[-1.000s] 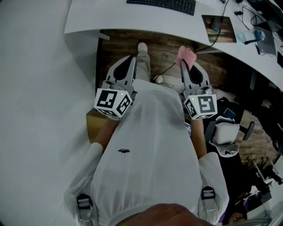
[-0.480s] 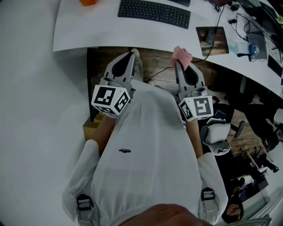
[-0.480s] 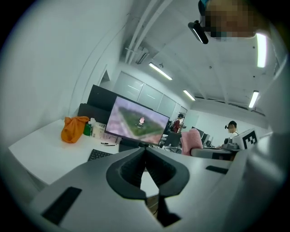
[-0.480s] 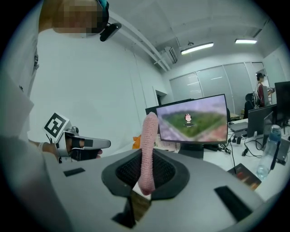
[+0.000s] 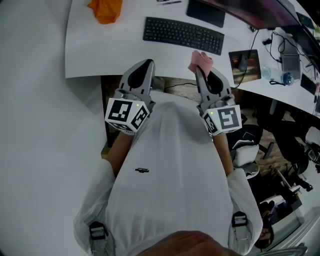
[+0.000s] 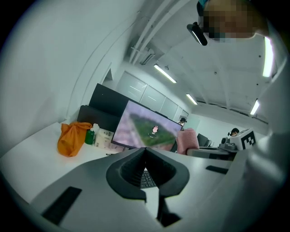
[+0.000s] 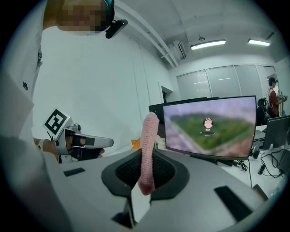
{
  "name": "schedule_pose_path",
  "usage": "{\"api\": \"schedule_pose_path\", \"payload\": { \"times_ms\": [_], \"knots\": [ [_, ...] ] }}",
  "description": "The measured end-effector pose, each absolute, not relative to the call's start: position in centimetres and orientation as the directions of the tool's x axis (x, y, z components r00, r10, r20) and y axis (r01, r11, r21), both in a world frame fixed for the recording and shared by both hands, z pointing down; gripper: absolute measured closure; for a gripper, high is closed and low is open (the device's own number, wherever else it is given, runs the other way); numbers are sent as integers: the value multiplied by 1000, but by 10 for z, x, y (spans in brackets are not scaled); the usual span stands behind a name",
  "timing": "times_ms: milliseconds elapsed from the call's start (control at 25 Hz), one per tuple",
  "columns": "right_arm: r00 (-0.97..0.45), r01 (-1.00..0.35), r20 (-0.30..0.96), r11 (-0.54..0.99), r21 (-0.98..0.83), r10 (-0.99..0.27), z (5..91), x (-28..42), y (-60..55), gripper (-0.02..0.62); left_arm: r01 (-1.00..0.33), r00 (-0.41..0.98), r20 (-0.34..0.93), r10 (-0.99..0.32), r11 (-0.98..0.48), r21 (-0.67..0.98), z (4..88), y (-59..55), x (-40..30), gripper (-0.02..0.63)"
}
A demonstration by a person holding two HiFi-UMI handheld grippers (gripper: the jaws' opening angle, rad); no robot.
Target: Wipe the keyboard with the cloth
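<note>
cloth (image 5: 200, 61) pink | keyboard (image 5: 183, 34) black | desk (image 5: 110, 50) white | bundle (image 5: 105, 10) orange

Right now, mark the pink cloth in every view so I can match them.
Head view: pink cloth upper centre, at the right gripper's tip.
Left gripper view: right of centre, before the monitor.
Right gripper view: dead centre, upright between the fingers.
Shared landmark: orange bundle, left of the cloth in all three.
</note>
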State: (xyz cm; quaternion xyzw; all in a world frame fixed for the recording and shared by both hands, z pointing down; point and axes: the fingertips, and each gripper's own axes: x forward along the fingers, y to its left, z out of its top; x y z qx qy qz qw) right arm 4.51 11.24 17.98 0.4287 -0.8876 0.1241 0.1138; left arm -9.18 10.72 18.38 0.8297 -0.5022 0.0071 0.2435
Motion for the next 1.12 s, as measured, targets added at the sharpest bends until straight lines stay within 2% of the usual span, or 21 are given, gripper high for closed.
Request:
{"api": "schedule_pose_path", "payload": {
  "times_ms": [280, 440, 600, 1120],
  "knots": [
    [-633, -751, 365, 656, -74, -683, 184, 14, 80, 555, -818, 520, 280, -807, -376, 434, 202, 61, -107, 586],
    [-642, -751, 364, 648, -124, -675, 187, 23, 71, 557, -812, 535, 283, -796, -392, 433, 203, 48, -96, 586],
    [-688, -723, 351, 644, -251, -635, 197, 35, 64, 555, -815, 533, 296, -793, -386, 432, 206, 43, -84, 587],
    [-669, -738, 367, 632, -235, -646, 217, 44, 44, 557, -831, 530, 334, -779, -401, 385, 215, 43, -70, 586]
  ]
}}
